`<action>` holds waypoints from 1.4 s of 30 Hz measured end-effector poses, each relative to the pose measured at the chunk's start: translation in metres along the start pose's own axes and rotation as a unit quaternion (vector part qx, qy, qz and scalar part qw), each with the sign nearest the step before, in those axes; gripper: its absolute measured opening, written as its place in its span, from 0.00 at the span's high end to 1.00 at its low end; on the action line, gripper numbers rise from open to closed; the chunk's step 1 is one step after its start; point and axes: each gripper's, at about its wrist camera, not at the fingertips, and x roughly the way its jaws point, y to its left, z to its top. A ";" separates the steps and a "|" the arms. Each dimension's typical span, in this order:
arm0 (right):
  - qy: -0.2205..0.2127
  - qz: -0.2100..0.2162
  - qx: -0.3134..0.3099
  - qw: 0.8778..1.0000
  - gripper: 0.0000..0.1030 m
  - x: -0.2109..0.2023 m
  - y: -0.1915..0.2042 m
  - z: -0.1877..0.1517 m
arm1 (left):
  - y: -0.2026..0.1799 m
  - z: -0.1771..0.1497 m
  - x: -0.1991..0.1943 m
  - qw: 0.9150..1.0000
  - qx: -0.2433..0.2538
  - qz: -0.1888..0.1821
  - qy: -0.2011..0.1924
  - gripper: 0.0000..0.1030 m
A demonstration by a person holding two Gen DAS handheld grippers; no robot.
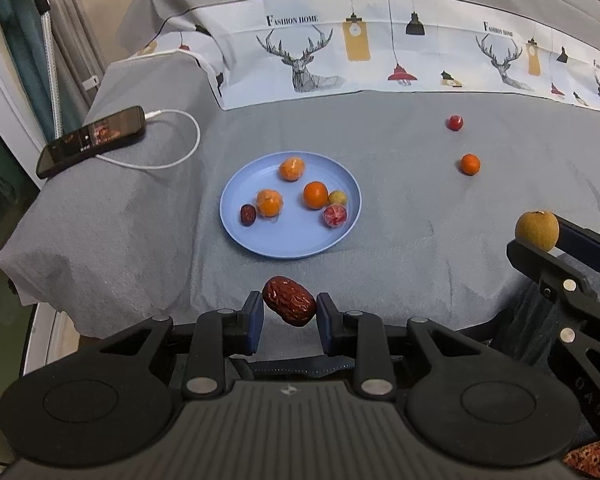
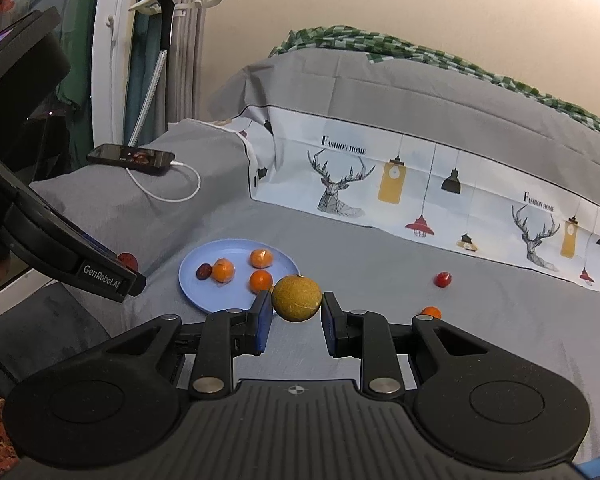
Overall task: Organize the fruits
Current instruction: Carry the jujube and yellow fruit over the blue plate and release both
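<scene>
Right now your left gripper [image 1: 290, 308] pinches a wrinkled red date [image 1: 289, 301] between its pads, held above the grey sheet [image 1: 400, 216] just short of the blue plate [image 1: 236, 224]. Your right gripper [image 2: 296, 312] clamps a round tan fruit [image 2: 297, 298], off to the plate's right. On the plate lie three oranges, another date [image 1: 247, 215], a small yellow fruit and a red one. An orange [image 1: 470, 164] and a red fruit [image 1: 454, 123] sit loose on the sheet, well apart from the plate.

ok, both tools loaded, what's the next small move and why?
Probably carry the left tool forward over the blue plate and release. It grips a red date just short of the near rim, and the plate front looks bare. The right tool holds a yellow-brown fruit.
</scene>
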 end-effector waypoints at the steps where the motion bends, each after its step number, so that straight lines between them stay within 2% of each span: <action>1: 0.003 0.001 0.000 1.000 0.73 0.002 0.000 0.000 | 0.000 0.000 0.002 1.000 -0.002 -0.001 0.003 0.70; 12: 0.042 0.010 -0.010 0.999 0.73 0.040 0.004 0.002 | 0.036 0.023 0.033 0.999 -0.041 0.001 0.017 0.70; 17: 0.067 0.026 -0.007 0.997 0.73 0.076 0.010 0.007 | 0.049 0.041 0.060 0.998 -0.048 0.006 0.029 0.69; 23: 0.092 0.050 -0.003 0.995 0.73 0.122 0.021 0.016 | 0.060 0.066 0.096 0.998 -0.052 -0.013 0.033 0.69; 27: 0.102 0.059 -0.002 0.993 0.73 0.155 0.027 0.020 | 0.058 0.078 0.122 0.999 -0.039 -0.021 0.029 0.69; 31: 0.116 0.060 0.000 0.992 0.73 0.190 0.030 0.016 | 0.056 0.088 0.151 0.998 -0.028 -0.045 0.027 0.69; 39: 0.143 0.074 0.005 0.987 0.73 0.242 0.029 0.009 | 0.053 0.098 0.203 0.998 -0.011 -0.046 0.047 0.69; 41: 0.148 0.078 0.006 0.986 0.73 0.252 0.028 0.008 | 0.053 0.099 0.206 0.999 -0.003 -0.040 0.028 0.58; 42: 0.150 0.081 0.004 0.985 0.72 0.257 0.028 0.008 | 0.054 0.100 0.203 0.999 -0.001 -0.037 0.013 0.34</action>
